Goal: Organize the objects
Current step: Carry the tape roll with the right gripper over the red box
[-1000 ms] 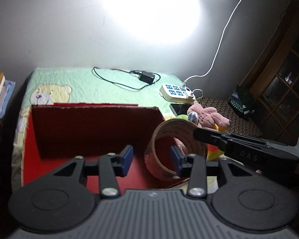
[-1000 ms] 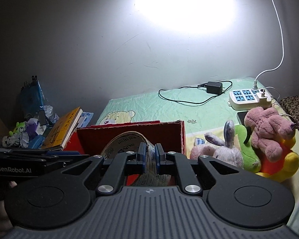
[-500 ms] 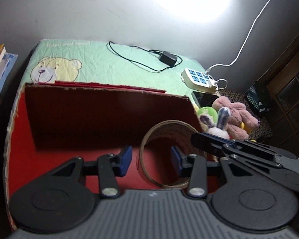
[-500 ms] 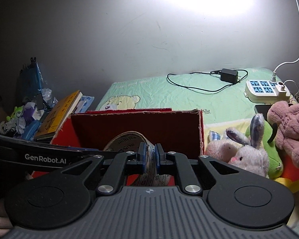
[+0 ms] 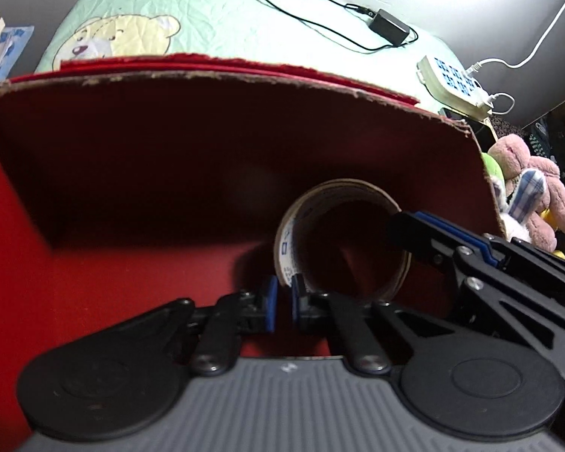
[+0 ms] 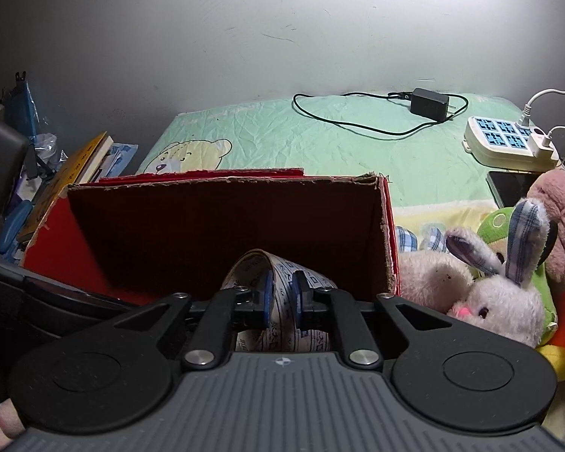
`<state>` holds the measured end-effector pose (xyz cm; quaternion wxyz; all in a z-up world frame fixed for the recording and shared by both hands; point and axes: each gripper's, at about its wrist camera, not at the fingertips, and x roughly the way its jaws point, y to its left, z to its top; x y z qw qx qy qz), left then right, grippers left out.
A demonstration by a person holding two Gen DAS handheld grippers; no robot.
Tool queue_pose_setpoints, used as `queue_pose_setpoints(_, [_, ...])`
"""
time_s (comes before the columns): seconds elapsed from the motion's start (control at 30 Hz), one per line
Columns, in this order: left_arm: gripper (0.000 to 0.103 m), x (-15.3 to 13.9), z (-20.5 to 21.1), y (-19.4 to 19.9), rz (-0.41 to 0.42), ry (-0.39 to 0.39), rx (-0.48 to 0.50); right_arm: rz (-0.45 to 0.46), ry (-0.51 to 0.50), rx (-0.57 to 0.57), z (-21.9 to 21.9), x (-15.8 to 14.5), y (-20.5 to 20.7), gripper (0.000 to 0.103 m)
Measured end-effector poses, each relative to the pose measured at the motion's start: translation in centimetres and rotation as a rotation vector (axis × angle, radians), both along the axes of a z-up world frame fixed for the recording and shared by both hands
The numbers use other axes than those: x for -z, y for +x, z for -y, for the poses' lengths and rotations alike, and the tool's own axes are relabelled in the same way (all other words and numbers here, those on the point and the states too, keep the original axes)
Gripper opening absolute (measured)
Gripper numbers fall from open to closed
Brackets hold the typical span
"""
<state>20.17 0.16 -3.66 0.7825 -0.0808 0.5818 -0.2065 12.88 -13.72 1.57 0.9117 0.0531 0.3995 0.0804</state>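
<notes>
A thin brown tape roll (image 5: 342,185) stands on edge inside the red cardboard box (image 5: 245,75), low over its floor. My left gripper (image 5: 283,301) is shut, its blue pads pinching the roll's lower left wall. Coming in from the right, my right gripper (image 5: 403,231) is shut on the ring's right side. In the right wrist view the printed tape roll (image 6: 282,267) runs between the right gripper's (image 6: 282,295) pads, in front of the red box's (image 6: 222,182) far wall. The left gripper's dark body fills that view's left edge.
The box sits on a green bear-print sheet (image 6: 358,150). Plush toys (image 6: 501,293) crowd its right side. Behind them lie a phone (image 6: 512,184), a power strip (image 6: 504,143) and a black charger (image 6: 429,103) with its cord. Books (image 6: 83,158) and clutter lie left of the box.
Both grippers have sunk with the tape roll deeper into the red box. My left gripper, open around the roll's left wall before, has shut on it.
</notes>
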Motion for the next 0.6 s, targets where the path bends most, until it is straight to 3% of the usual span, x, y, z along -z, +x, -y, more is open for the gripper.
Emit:
queue_pose_setpoints(0.17, [0.0,-0.1,0.1,0.1,-0.008,0.005,-0.025,0.042,0.007,0.006,0.0,-0.2,-0.4,0.016])
queue_pose_setpoints(0.2, [0.0,0.0,0.2,0.1,-0.014,0.001,-0.024,0.062,0.008,0.019,0.2,-0.4,-0.7,0.026])
queue_pose_setpoints(0.3, [0.0,0.0,0.1,0.1,-0.035,-0.044,-0.033,0.12,0.03,0.069,1.4,-1.2,-1.3,0.041])
queue_pose_setpoints(0.4, [0.0,-0.3,0.7,-0.1,-0.016,-0.044,-0.031,0.133,0.081,0.114,3.0,-1.8,-1.7,0.04])
queue_pose_setpoints(0.53, [0.001,-0.8,1.1,-0.5,0.029,-0.054,-0.036,0.118,0.165,0.129,4.6,-2.2,-2.6,0.031])
queue_pose_setpoints(0.6, [0.003,-1.1,0.4,-0.6,0.027,-0.125,-0.048,0.117,0.165,0.12,4.6,-2.3,-3.1,0.029])
